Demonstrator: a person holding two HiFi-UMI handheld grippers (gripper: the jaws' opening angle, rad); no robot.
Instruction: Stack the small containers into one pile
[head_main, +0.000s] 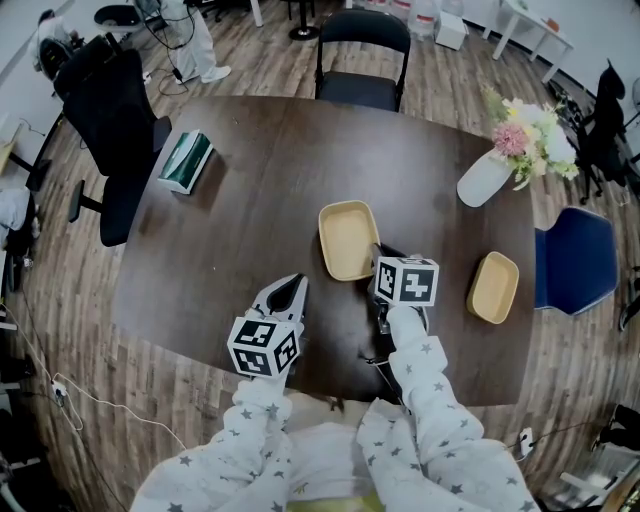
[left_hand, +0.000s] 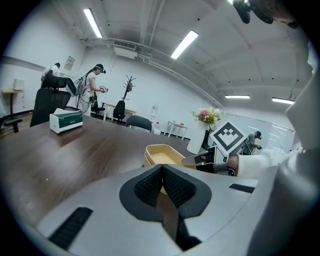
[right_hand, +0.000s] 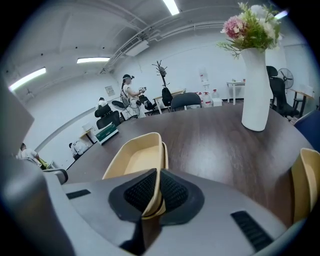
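The right hand-held gripper (right_hand: 151, 192) clenches the near rim of a tan container (right_hand: 136, 159). The left hand-held gripper (left_hand: 163, 184) is clenched, empty. A 2nd container (head_main: 493, 287) lies well apart on the desk (head_main: 250, 180).

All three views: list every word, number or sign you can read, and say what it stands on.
No text is legible.
Marker cubes: black-and-white square patterns, no letters.
Green tissue box: print too blurred to read.
Wall notice: too small to read.

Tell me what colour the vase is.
White; the vase shows best in the right gripper view.
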